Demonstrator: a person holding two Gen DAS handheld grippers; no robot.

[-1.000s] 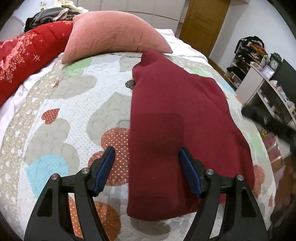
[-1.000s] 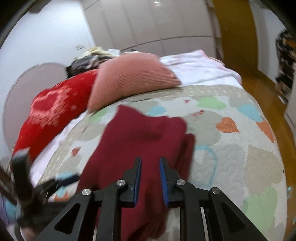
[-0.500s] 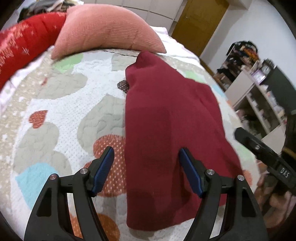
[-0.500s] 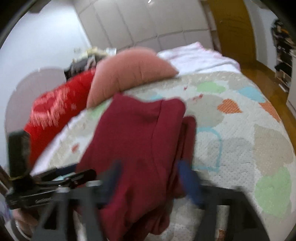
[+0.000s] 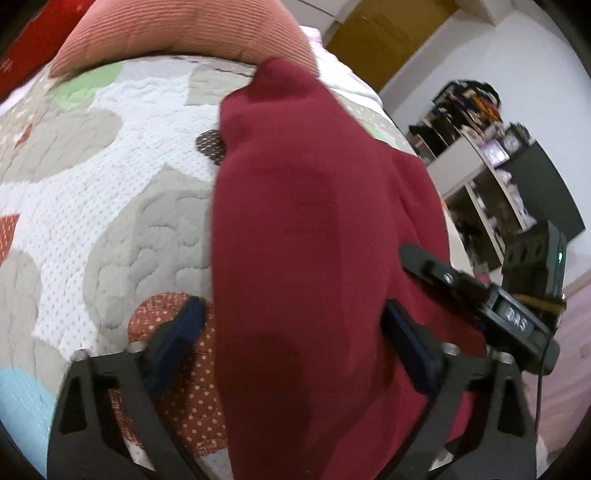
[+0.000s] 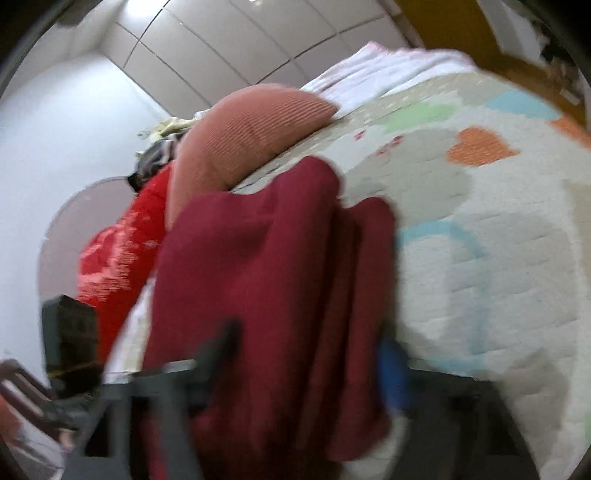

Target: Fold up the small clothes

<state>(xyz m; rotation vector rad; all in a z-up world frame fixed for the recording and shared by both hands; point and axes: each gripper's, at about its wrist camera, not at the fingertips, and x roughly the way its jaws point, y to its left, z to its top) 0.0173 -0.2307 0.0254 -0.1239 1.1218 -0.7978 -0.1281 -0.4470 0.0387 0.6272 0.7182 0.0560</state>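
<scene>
A dark red garment (image 5: 303,229) lies folded lengthwise on the patchwork quilt (image 5: 110,177). My left gripper (image 5: 295,343) is open, its blue pads on either side of the garment's near end, low over the cloth. My right gripper (image 6: 310,365) is open too, blurred, its fingers straddling the near end of the same garment (image 6: 266,266) from the other side. Its black body shows at the right in the left wrist view (image 5: 480,295).
A salmon ribbed pillow (image 5: 177,33) lies at the head of the bed, a red pillow (image 6: 118,251) beside it. Open shelves with clutter (image 5: 491,155) stand right of the bed. A brown door (image 5: 388,33) is behind.
My right gripper has opened from shut and dropped over the garment's near end. My left gripper moved forward and lower over the cloth, still open.
</scene>
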